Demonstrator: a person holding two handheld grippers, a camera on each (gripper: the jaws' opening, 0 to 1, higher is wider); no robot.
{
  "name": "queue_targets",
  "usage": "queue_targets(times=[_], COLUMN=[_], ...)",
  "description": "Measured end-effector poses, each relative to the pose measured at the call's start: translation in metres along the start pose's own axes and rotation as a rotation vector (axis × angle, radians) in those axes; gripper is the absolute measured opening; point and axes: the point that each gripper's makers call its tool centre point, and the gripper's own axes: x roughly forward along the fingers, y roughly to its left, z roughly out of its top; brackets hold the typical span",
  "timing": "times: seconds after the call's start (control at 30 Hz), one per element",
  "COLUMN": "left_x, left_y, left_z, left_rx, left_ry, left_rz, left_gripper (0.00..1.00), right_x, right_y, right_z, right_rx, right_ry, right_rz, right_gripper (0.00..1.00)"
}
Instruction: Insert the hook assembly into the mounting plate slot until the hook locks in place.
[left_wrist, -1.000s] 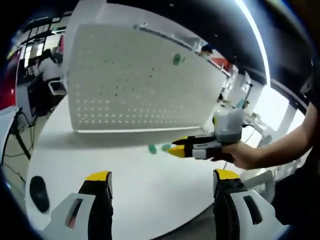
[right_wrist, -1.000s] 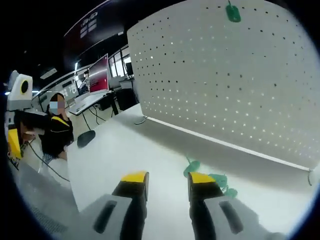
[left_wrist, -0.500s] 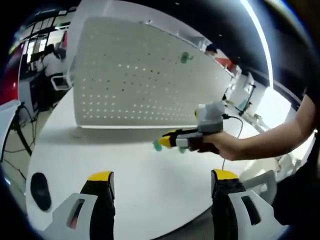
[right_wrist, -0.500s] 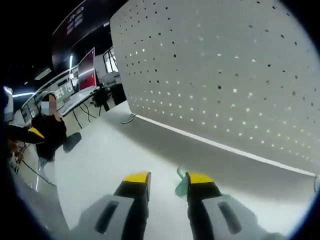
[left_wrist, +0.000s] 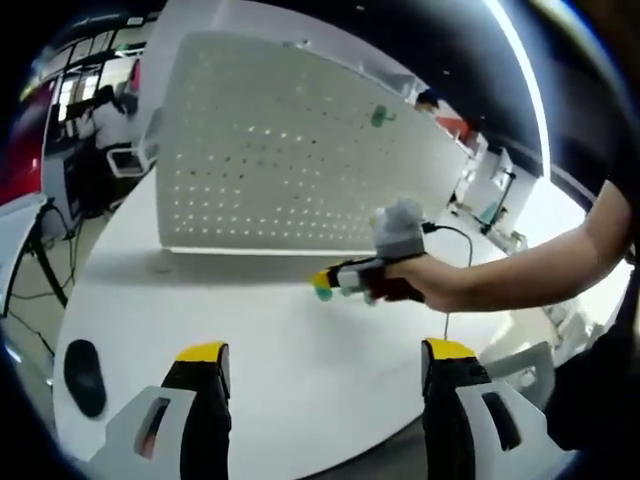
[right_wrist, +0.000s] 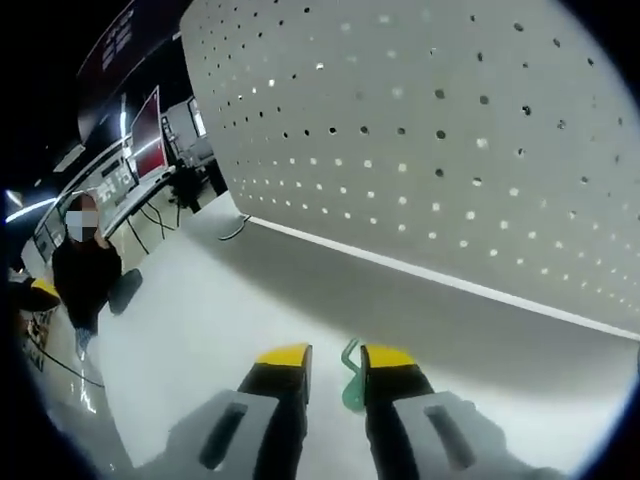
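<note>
Left gripper view: the left gripper (left_wrist: 318, 365) has its yellow-tipped jaws spread wide, grasping nothing, above a white table (left_wrist: 250, 330). A white perforated mounting plate (left_wrist: 280, 150) stands upright along the far side of the table, with one green hook (left_wrist: 380, 117) already seated high on its face. From the right, a person's hand (left_wrist: 430, 285) holds the right gripper (left_wrist: 325, 282) over the table in front of the plate, a green hook assembly (left_wrist: 323, 293) at its tip. A dark oval object (left_wrist: 84, 375) lies near the table's left edge. Right gripper view: the right gripper (right_wrist: 335, 358) has its jaws drawn close together, with the green hook assembly (right_wrist: 351, 378) between them against the right jaw; whether both jaws press on it cannot be told. The mounting plate (right_wrist: 450, 130) rises close ahead, its lower edge meeting the table (right_wrist: 230, 310). The hook is apart from the plate. A person in dark clothing (right_wrist: 82, 280) stands at the left.
</note>
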Motion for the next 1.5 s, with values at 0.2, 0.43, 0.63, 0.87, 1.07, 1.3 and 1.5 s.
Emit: queue_targets(times=[0.2,0.43,0.63,0.87,1.07,1.3,1.5], left_x=[0.0,0.001,0.002,0.0,0.0,0.002,0.002], left_y=[0.0,0.002,-0.002,-0.005,-0.007,-0.009,-0.014], left_z=[-0.001,-0.001,0.003,0.006,0.009,0.028,0.04], left_rx=[-0.009,-0.009,-0.012,-0.006,0.011,0.025,0.041], left_ry=[-0.003,-0.006,-0.019,-0.024,-0.019,-0.043,-0.059], left_rz=[0.001,0.009,-0.003,-0.007,-0.018,-0.033,-0.037], left_gripper=[0.78,0.79,0.8,0.8,0.8,0.81,0.81], right_x=[0.004,0.002,-0.003,-0.017,-0.034,-0.061,-0.092], right_y=[-0.008,-0.002,0.003,0.013,0.018,0.018,0.033], right_z=[-0.002,0.003,0.007,0.019,0.033,0.039,0.054], right_rx=[-0.015,-0.034,-0.033,-0.054,-0.004,0.052,0.092], right_ry=[0.037,0.016,0.0,-0.04,-0.088,-0.134,-0.216], right_rz=[-0.023,-0.002,0.009,0.03,0.049,0.047,0.074], right_gripper=[0.09,0.01,0.0,0.0,0.0,0.0,0.0])
